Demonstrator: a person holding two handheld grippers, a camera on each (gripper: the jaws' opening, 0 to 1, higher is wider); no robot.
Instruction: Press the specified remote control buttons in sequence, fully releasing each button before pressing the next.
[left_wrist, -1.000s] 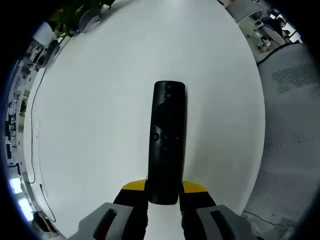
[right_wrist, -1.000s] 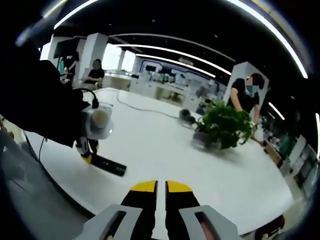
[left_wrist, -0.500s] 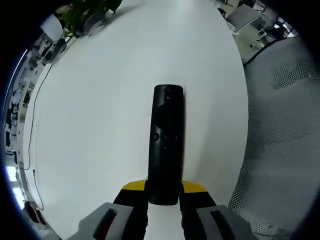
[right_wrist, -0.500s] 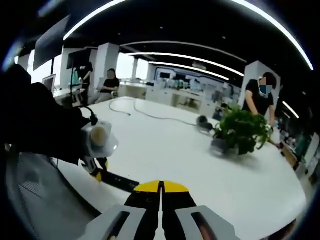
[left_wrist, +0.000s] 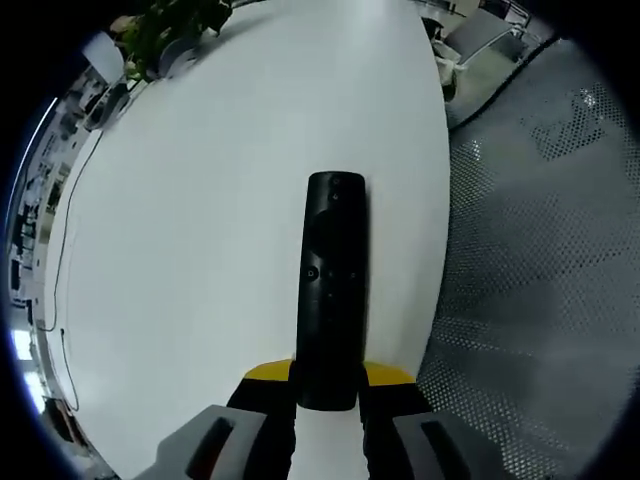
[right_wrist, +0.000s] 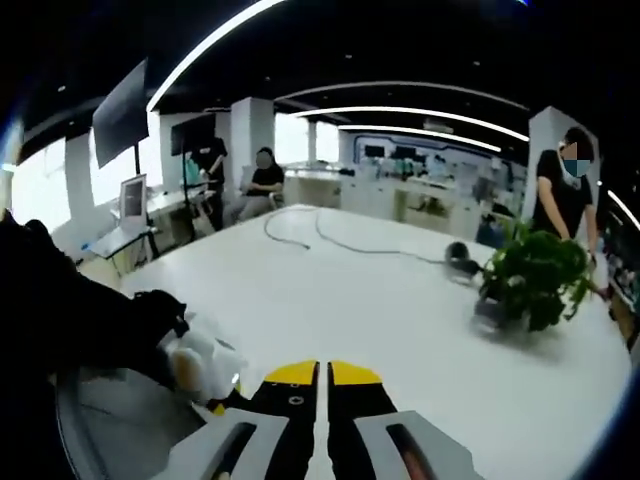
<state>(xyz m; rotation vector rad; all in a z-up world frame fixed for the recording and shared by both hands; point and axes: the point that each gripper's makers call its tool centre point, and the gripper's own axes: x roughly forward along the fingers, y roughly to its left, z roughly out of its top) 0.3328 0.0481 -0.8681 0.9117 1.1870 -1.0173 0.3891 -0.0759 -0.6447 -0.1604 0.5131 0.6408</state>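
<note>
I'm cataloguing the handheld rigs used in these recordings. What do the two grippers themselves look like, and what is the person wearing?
Both grippers share one design: the left gripper and right gripper each have two black jaws capped with yellow tips, rising from pale grey housings with dark recesses showing a reddish tint inside. In the right gripper view, a dark sleeve shows at the left. No cables or markings are discernible on the grippers.

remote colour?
Black remote, seen best in the left gripper view, held in the left gripper.
</note>
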